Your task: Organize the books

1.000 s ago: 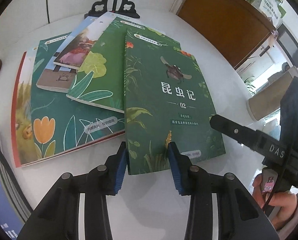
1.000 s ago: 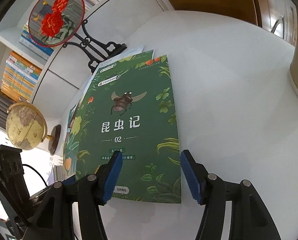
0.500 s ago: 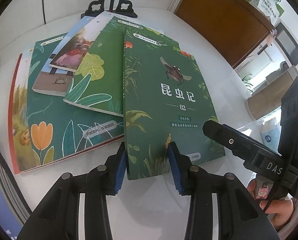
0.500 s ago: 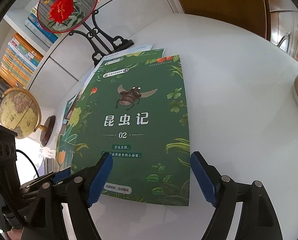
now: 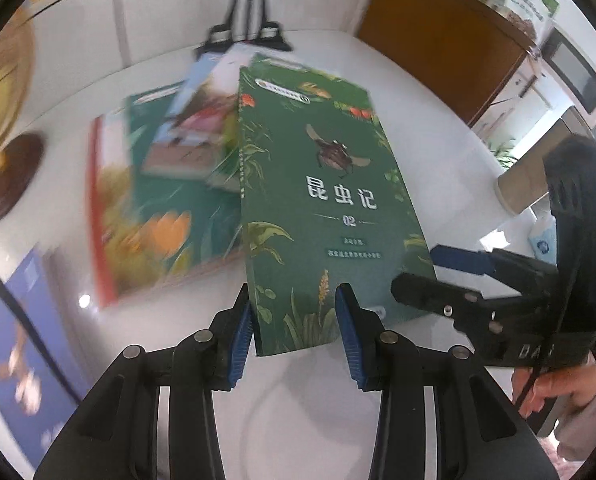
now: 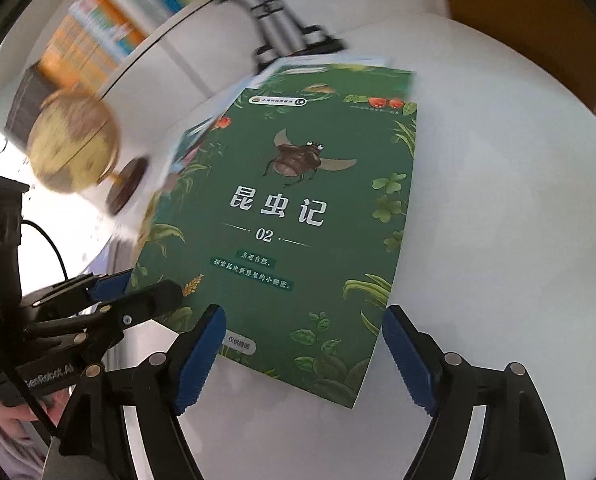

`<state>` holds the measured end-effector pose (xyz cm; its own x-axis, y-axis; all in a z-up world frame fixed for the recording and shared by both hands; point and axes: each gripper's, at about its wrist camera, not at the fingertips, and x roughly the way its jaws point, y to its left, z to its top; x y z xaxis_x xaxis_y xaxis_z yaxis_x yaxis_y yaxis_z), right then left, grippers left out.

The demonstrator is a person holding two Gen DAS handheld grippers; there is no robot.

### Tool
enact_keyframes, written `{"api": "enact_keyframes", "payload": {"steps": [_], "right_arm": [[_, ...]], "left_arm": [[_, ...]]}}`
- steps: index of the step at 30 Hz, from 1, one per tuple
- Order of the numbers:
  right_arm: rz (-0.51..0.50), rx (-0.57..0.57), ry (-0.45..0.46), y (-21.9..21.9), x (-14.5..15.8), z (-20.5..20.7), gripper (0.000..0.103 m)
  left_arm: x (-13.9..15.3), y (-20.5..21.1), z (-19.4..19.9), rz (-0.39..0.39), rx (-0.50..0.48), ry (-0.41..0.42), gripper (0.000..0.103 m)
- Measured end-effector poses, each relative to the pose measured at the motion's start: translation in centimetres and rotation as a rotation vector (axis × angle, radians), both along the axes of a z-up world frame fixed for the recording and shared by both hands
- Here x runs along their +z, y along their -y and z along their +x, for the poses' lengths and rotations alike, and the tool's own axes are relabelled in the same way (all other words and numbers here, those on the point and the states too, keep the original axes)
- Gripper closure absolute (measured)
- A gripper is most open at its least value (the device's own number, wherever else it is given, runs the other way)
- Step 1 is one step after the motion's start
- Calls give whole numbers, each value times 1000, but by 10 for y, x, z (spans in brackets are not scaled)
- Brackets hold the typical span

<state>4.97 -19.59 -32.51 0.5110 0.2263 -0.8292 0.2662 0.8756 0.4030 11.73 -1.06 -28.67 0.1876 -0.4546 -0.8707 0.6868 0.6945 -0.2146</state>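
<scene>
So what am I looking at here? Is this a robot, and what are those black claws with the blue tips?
There is no robot. A person carries a hand-held gripper in each hand, and each one has a wide-angle camera looking along its two blue-padded fingers. One picture comes from the left hand-held gripper, the other from the right hand-held gripper. Over the white table is a green book with a beetle on its cover. Beside it, and partly under it, are other books, which are blurred. A globe stands further back. Both pairs of jaws stand apart at the green book's near edge, the left pair at its corner. I cannot tell whether the book is firmly held.
</scene>
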Motion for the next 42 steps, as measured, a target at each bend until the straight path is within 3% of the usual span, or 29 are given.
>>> {"api": "enact_keyframes", "payload": {"steps": [2,5,8,10,11,13,14,16,21,23,25,26,28,29,30,33,36,42], "right_arm": [[33,52,5,-13,2,-1,23],[63,161,38,-34,7,-7,23],[90,103,24,-27,-1,-10,23],[139,50,-9,-13,-14,-9,24],[161,41,22,-8,-14,-9,24],[188,44,24,-1,-16,0,24],[188,49,28,0,-16,2,24],[188,56,30,0,-17,9,24],[182,93,42,-3,-16,26,24],[164,100,49,-5,-15,31,24],[196,103,22,-7,-18,35,47],[177,90,18,-6,-17,35,54],[156,76,-16,-2,-16,34,76],[163,75,3,0,-12,30,81],[180,74,37,4,-4,24,94],[170,96,102,1,18,17,96],[108,162,109,-14,31,23,96],[103,212,139,-28,45,24,95]], "left_arm": [[1,-28,-8,-15,53,-40,66],[-9,-56,-10,40,112,-39,66],[-23,-71,10,70,182,-44,66],[-29,-74,30,15,213,-109,64],[-31,-73,37,-9,229,-122,53],[-39,-66,52,16,261,-146,44],[-44,-60,59,11,257,-175,35],[-43,-53,64,-20,271,-161,27],[-43,-33,63,-77,238,-152,27],[-42,-25,58,-105,204,-170,35],[-37,-21,49,-48,228,-91,45],[-32,-23,46,-45,236,-58,55],[-21,-37,47,-99,278,-66,71],[-18,-43,48,-135,285,-84,76],[-15,-48,48,-154,282,-99,79],[-8,-50,46,-174,281,-109,79],[-2,-54,44,-206,290,-119,79],[21,-83,41,-319,332,-83,79]]}}
